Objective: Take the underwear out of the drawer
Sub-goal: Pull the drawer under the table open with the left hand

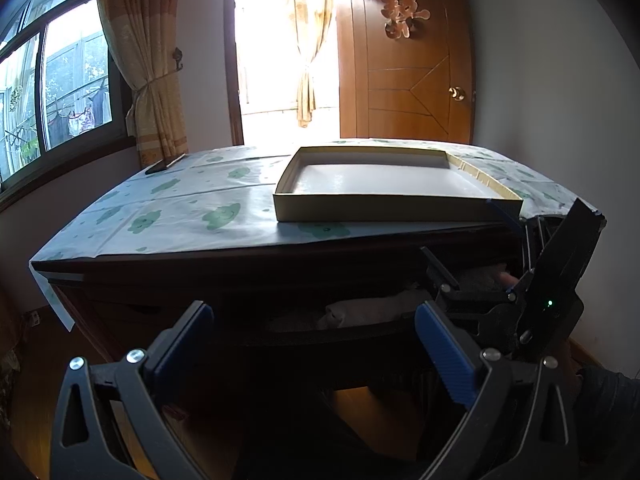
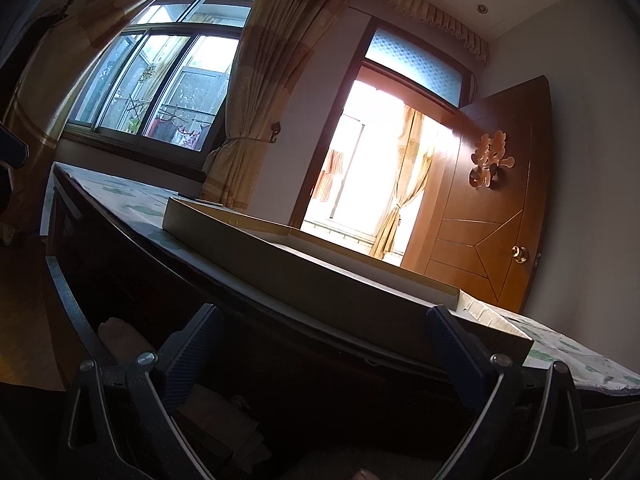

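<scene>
A dark wooden drawer [image 1: 320, 332] stands pulled out under the tabletop, with pale folded underwear [image 1: 360, 314] inside. My left gripper [image 1: 316, 344] is open and empty just in front of the drawer. My right gripper [image 2: 320, 352] is open, low over the drawer's right part, with folded brownish cloth [image 2: 216, 420] below its fingers. Its body shows in the left wrist view [image 1: 532, 308] at the drawer's right end. A shallow open cardboard box [image 1: 384, 184] lies empty on the table above.
The table wears a pale cloth with green prints [image 1: 180, 208]. A dark flat object [image 1: 164, 165] lies at its far left corner. Behind are a window with tied curtains [image 1: 148, 80], a bright balcony doorway and an open wooden door [image 1: 404, 76].
</scene>
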`<state>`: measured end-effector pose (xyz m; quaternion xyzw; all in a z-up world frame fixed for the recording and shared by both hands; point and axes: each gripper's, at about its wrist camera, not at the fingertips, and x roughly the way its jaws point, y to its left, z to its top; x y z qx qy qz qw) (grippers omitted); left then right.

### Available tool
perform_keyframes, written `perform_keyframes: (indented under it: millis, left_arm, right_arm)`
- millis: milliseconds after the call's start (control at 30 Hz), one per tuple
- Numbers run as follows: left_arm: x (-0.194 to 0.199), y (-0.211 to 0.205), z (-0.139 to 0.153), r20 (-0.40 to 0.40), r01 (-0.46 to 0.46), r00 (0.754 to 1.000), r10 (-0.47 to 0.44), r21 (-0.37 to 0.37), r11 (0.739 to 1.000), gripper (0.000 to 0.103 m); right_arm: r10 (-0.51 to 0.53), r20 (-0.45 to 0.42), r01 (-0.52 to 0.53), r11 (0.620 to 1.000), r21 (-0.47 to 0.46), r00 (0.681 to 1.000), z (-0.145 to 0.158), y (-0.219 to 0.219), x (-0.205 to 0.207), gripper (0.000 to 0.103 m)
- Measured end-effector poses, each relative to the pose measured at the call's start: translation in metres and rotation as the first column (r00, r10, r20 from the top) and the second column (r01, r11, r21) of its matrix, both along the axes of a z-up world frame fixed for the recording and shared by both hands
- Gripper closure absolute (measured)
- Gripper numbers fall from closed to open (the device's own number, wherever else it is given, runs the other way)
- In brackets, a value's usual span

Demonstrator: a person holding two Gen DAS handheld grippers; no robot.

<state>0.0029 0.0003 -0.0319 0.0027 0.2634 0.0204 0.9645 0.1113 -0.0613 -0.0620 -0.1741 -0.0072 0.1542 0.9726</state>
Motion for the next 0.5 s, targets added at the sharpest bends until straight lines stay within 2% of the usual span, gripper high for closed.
perform_keyframes:
  millis: [500]
  left_arm:
    - [0.0029, 0.0072, -0.0023, -0.007, -0.013, 1.000, 0.012, -0.018, 1.000, 0.000]
  right_arm:
    - [0.022, -0.071, -0.021, 0.999, 0.024, 0.997, 0.0000, -0.0026, -0.0100, 0.001]
